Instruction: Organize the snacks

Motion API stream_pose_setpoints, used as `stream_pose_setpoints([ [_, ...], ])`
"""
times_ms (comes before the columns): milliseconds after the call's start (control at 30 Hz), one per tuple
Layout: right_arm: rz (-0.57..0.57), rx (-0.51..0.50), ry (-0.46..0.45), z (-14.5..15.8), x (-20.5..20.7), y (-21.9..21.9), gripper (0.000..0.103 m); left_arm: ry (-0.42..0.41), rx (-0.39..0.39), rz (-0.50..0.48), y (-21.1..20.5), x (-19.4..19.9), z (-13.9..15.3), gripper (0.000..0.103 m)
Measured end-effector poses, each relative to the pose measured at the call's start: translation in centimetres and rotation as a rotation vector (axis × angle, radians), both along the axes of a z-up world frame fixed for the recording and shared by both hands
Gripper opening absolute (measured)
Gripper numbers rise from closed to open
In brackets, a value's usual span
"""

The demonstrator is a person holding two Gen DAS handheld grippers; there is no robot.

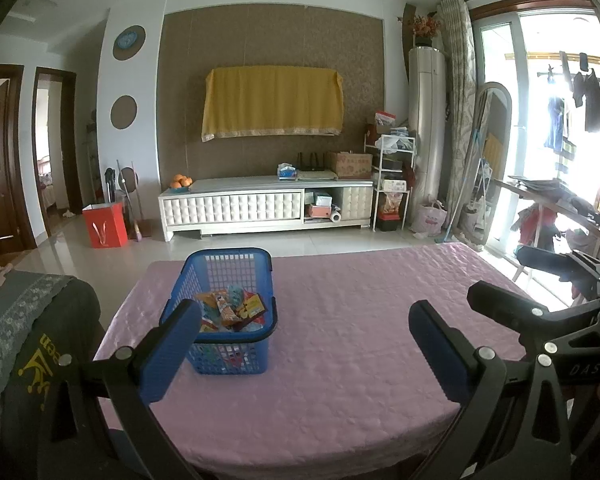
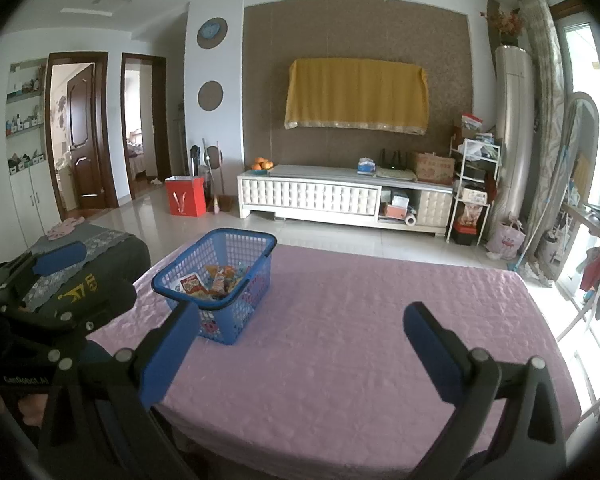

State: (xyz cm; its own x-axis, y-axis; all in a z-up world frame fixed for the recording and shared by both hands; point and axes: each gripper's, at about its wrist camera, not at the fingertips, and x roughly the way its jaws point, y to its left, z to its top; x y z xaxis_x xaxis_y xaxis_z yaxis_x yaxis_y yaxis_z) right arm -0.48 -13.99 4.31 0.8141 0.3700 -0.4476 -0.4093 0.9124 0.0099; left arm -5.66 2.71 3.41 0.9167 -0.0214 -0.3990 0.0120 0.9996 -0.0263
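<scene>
Snacks (image 1: 234,310) in blue basket (image 1: 256,354)

Both wrist views face forward over the table (image 1: 340,340), sharing the basket (image 1: 220,280) and far wall.

Latticed glossy plastic basket (image 1: 228,312) sits on a quilted, faintly shiny pink cloth (image 1: 360,340).
</scene>
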Motion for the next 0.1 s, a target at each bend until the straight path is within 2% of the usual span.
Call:
stream_pose_setpoints([
  [100,0.000,-0.001,0.002,-0.17,-0.15,0.08,0.103,0.003,-0.003,-0.001,0.10,-0.03,-0.17,0.102],
])
